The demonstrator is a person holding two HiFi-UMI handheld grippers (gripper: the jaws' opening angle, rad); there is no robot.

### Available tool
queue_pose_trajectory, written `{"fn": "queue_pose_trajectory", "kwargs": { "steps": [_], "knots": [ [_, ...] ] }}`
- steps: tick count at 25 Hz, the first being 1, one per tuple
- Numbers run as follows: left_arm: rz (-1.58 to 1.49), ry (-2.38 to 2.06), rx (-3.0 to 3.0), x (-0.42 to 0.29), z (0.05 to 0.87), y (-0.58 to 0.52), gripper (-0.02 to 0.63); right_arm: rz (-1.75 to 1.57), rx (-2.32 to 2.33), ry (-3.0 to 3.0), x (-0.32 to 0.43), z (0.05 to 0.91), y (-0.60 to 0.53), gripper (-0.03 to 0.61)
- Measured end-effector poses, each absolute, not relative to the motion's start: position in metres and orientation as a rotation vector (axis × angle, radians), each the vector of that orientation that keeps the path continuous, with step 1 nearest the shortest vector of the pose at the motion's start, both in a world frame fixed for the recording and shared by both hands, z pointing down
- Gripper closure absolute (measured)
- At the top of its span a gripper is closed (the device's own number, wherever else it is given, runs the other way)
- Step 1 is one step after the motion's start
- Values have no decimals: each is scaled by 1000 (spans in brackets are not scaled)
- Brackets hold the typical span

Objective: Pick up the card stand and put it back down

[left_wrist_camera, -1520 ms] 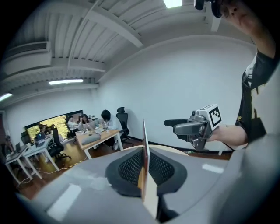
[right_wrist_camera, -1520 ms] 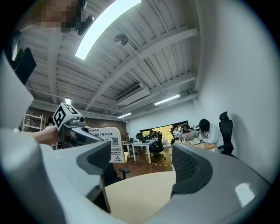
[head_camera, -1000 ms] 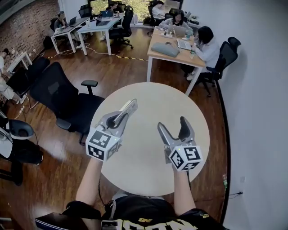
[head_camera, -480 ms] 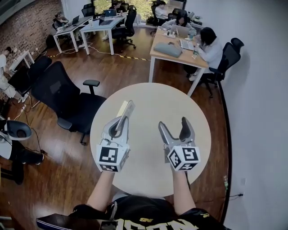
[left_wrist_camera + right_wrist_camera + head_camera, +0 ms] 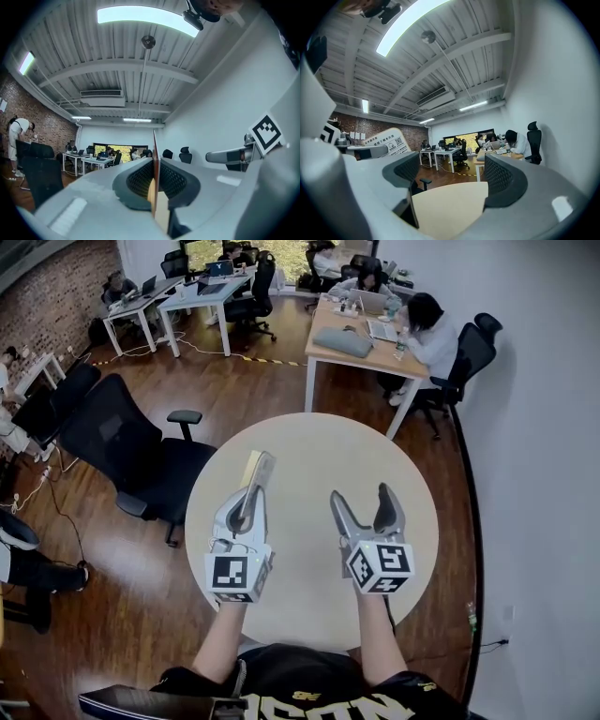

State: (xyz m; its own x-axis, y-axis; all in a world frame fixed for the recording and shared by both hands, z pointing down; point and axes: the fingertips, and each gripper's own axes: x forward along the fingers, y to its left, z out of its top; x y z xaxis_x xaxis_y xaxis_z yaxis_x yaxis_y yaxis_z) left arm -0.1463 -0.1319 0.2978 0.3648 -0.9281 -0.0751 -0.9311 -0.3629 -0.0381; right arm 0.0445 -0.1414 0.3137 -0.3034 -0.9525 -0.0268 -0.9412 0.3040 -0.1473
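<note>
Your left gripper (image 5: 249,502) is clenched on the thin card stand (image 5: 259,468), pinching it edge-on so the card stands upright over the left part of the round table (image 5: 319,442). Your right gripper (image 5: 366,505) hangs open and empty to the right, apparently unneeded for setting it down.

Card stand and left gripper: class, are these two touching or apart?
Touching. The left gripper view shows the left gripper with its pads shut on the thin card stand.
</note>
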Motion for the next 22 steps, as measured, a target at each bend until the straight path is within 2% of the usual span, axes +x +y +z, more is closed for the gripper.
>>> {"fn": "queue_pose_trajectory", "kwargs": {
  "steps": [22],
  "knots": [
    [47,1734,-2607,-150,320,-138,598,-206,-1774,2461,40,328,-140,151]
  ]
}}
